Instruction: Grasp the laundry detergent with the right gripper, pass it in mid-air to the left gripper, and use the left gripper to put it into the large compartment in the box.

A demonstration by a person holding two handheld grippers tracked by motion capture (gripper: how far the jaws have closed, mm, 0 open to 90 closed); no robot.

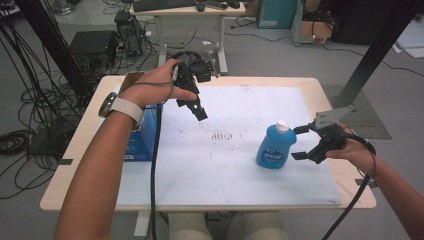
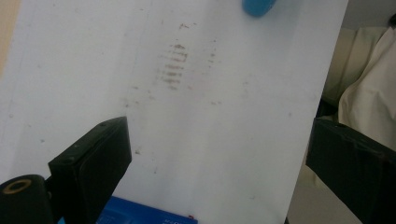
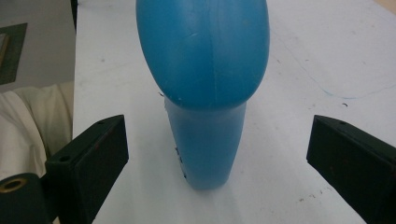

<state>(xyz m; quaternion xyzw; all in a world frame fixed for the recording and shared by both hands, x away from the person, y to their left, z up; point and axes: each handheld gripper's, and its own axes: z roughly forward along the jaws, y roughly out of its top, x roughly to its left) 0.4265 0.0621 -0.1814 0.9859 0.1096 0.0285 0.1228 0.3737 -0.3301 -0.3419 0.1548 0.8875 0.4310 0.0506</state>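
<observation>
Closest to the person, the right claw hangs just beside the blue bottle, its jaws spread wide and level with the bottle's body, not yet touching it. In the right gripper view the bottle stands between the 2 black jaws with clear space on either side. It stands upright on the white sheet that covers the counter, toward the right side, with a white cap on top. It looks like smooth moulded plastic, so I would expect it to be slick and to give a little under a squeeze; how full it is I cannot tell, so its weight is a guess. The flat front and back of the body seem the surest place to clamp, below the rounded shoulder where jaws could slide off. Its label carries white lettering, too blurred to read. Farther left, a blue box lies at the sheet's edge, its print also unreadable. Beyond it the left claw is held in the air over the sheet, jaws apart and holding nothing, pointing down at some faint smudges.
</observation>
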